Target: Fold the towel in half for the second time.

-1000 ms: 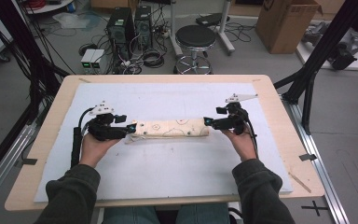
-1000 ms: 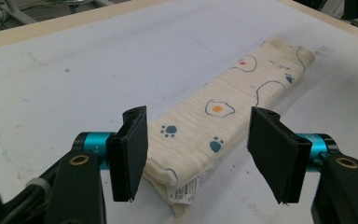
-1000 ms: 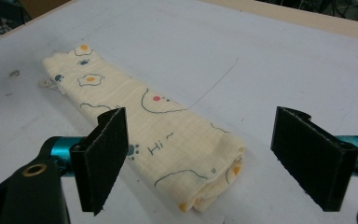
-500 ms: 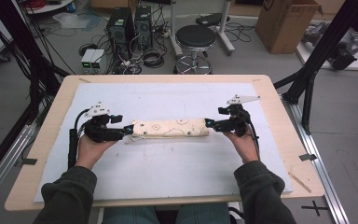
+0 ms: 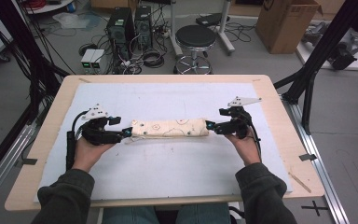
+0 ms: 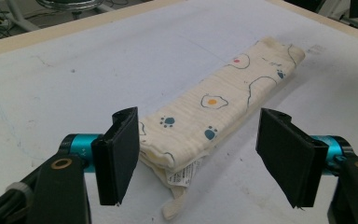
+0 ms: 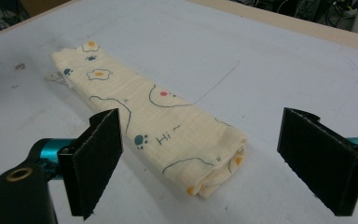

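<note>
Cloth [image 5: 169, 128] lies folded into a long narrow bundle across the middle of the white mat [image 5: 177, 163], running left to right between your two grippers. A second ago both grippers were at its ends in much the same stance; the left one has since drawn slightly outward and the bundle has not shifted, so you have let it go and it is holding its fold.

Left gripper [image 5: 127, 133]: jaws stand wide apart, nothing between them. In the left gripper view the near end of the cloth, with its care label [image 6: 182, 176] and loose corner, sits just ahead of the open pads [image 6: 121, 158], apart from them.

Right gripper [image 5: 209, 126]: jaws likewise spread, the rounded folded end just ahead of them in the right gripper view, not touched.

Judgement: this fold is complete and released. What remains, if anything, is a further fold end over end. Note the loose corner at the left end; it may spill out if you lift from there.
</note>
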### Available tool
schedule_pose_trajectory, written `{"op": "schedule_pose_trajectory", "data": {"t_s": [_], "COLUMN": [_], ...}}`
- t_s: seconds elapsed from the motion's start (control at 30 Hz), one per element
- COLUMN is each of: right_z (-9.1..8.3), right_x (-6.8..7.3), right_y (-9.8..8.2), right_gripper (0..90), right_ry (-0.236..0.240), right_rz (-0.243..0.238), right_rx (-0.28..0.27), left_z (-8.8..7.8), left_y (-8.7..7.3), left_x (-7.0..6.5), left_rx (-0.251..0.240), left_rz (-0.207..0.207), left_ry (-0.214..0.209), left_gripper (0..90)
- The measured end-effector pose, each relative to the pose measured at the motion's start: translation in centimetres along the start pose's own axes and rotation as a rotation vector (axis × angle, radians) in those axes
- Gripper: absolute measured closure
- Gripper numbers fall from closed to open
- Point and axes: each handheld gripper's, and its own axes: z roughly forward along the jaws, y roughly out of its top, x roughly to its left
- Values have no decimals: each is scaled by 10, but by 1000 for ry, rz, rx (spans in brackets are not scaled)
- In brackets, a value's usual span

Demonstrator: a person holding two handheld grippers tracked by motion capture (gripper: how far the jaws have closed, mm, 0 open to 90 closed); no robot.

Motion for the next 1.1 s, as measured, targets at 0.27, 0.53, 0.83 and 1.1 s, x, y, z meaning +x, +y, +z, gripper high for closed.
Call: {"op": "schedule_pose_trajectory", "data": {"t_s": [0.27, 0.53, 0.83, 1.1], "right_z": [-6, -13, -22, -29], "right_x": [4, 6, 8, 12], "right_y": [-1, -10, -21, -29], "right_gripper": [133, 131, 127, 127], "right_ry": [0, -6, -11, -13], "right_rz": [-19, -16, -15, -28], "right_rx": [-2, -6, -3, -4], "left_z": [-9, -17, -24, -30], "left_y": [-4, -7, -17, -23], "left_x": [-3, -7, -9, -13], "left_rx": [-3, -5, 1, 2], "left_rz": [10, 23, 24, 29], "left_ry": [3, 19, 20, 31], "left_gripper": [287, 255, 251, 241]}}
